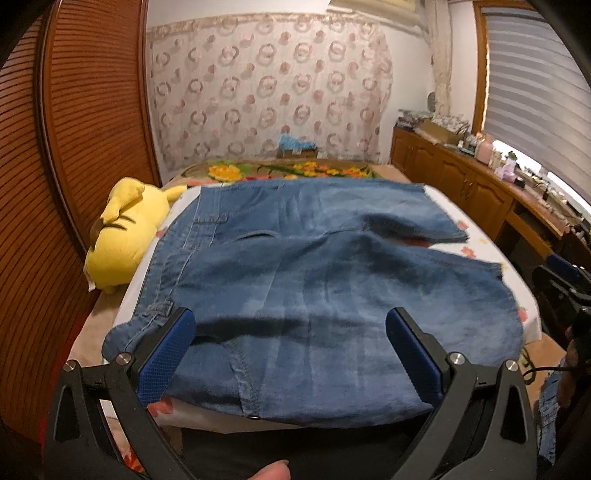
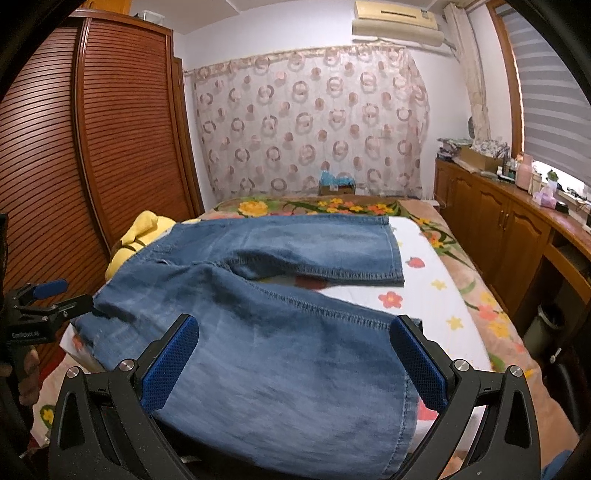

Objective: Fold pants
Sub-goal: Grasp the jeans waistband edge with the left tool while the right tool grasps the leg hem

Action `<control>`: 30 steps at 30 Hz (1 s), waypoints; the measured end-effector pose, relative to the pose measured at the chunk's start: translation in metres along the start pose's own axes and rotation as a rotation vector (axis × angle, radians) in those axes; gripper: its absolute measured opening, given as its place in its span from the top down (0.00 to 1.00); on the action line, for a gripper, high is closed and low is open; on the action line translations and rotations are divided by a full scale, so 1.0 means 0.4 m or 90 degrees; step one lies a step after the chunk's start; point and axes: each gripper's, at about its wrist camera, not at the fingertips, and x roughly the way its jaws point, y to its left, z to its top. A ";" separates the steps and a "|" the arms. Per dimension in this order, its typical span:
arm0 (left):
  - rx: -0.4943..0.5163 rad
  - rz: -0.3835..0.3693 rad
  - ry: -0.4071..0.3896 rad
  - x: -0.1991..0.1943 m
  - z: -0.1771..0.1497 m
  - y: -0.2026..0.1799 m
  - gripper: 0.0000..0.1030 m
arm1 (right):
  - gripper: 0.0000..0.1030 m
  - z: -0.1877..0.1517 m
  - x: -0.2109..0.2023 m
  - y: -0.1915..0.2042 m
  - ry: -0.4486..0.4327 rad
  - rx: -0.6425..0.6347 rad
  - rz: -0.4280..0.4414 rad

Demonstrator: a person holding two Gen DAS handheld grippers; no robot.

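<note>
Pants (image 1: pixel 295 280), blue denim with short legs, lay spread flat on a white sheet with small flowers (image 2: pixel 439 295), on top of the bed (image 2: pixel 491 310). Waistband pointed to the left side, toward a yellow plush toy (image 1: pixel 118 236) resting just beside it at the bed's left edge. Two legs pointed to the right, slightly apart, with a strip of sheet visible between them. Hems looked stitched in the right wrist view; the far leg lay flat, the near leg reached the front edge of the bed.

Left hand-held gripper (image 1: pixel 290 343) hovered over the near waist part of the pants, its blue pads (image 1: pixel 166 360) spread wide with nothing between them. Right hand-held gripper (image 2: pixel 295 363) hovered over the near leg close to its hem, also spread wide and empty; contact with the cloth could not be told in either view. Fingertip of the person (image 1: pixel 269 470) showed at the bottom of the left wrist view.

Further out: a colourful floral blanket (image 2: pixel 325 206) at the far end of the bed, a sheer curtain with ring pattern (image 2: pixel 314 122) behind, a slatted wooden wardrobe (image 2: pixel 92 147) on the left, wooden cabinets with many small items on top (image 2: pixel 498 218) on the right, and an air conditioner (image 2: pixel 395 26) high on the wall.
</note>
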 end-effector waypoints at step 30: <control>-0.049 0.038 0.065 0.098 -0.087 0.263 0.00 | 0.16 -0.001 0.000 -0.049 0.107 -0.005 -0.046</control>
